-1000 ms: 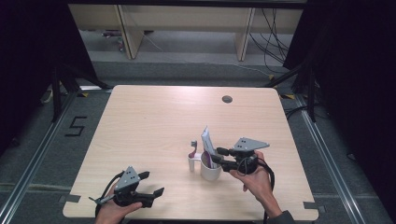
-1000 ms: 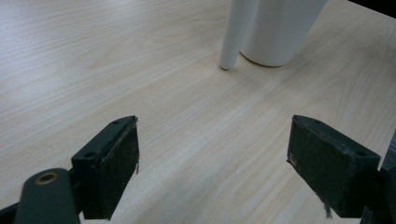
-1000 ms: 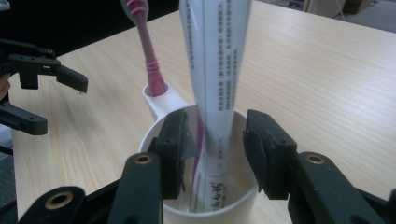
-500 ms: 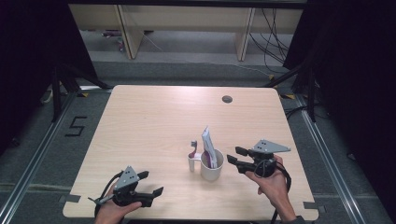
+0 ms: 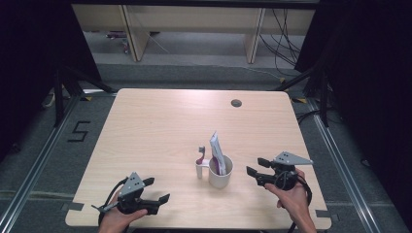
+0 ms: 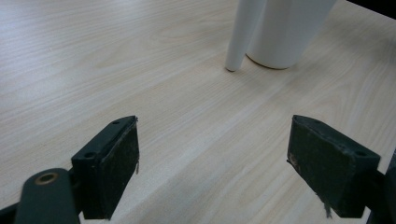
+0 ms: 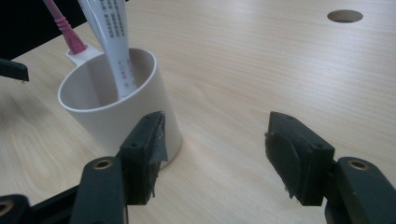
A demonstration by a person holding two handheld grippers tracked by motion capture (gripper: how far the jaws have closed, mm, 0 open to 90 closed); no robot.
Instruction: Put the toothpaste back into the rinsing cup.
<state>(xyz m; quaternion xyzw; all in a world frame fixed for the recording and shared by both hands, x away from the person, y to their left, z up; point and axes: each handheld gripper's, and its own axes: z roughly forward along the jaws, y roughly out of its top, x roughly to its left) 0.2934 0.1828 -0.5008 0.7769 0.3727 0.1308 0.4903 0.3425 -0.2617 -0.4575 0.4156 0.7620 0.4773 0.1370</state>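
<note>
**A:** At a pale wooden table (image 5: 160, 126), a white cup (image 5: 221, 172) stands near the front edge, right of centre, with a toothpaste tube (image 5: 216, 149) upright inside it and a pink toothbrush (image 5: 200, 155) standing in the holder at its handle side. What step is this?

**B:** A release, by the look of it. The right gripper (image 5: 252, 166) sits just right of the cup, apart from it, its jaws having just been opening, and nothing lies between them. In the right gripper view the cup (image 7: 116, 107) is beside the left jaw, not inside the gap.

**A:** And the other hand?

**B:** The left gripper (image 5: 158, 190) rests low at the table's front left corner, jaws spread wide and empty, well apart from the cup. The left gripper view looks across bare wood toward the base of the cup (image 6: 287, 32).

**A:** So the placing seems done?

**B:** Judging from how things stand, yes: tube and brush are both in, and the cup is upright. The next move likely calls for drawing the right gripper clear without brushing the cup's wall, since a nudge could tip the tall tube.
</note>
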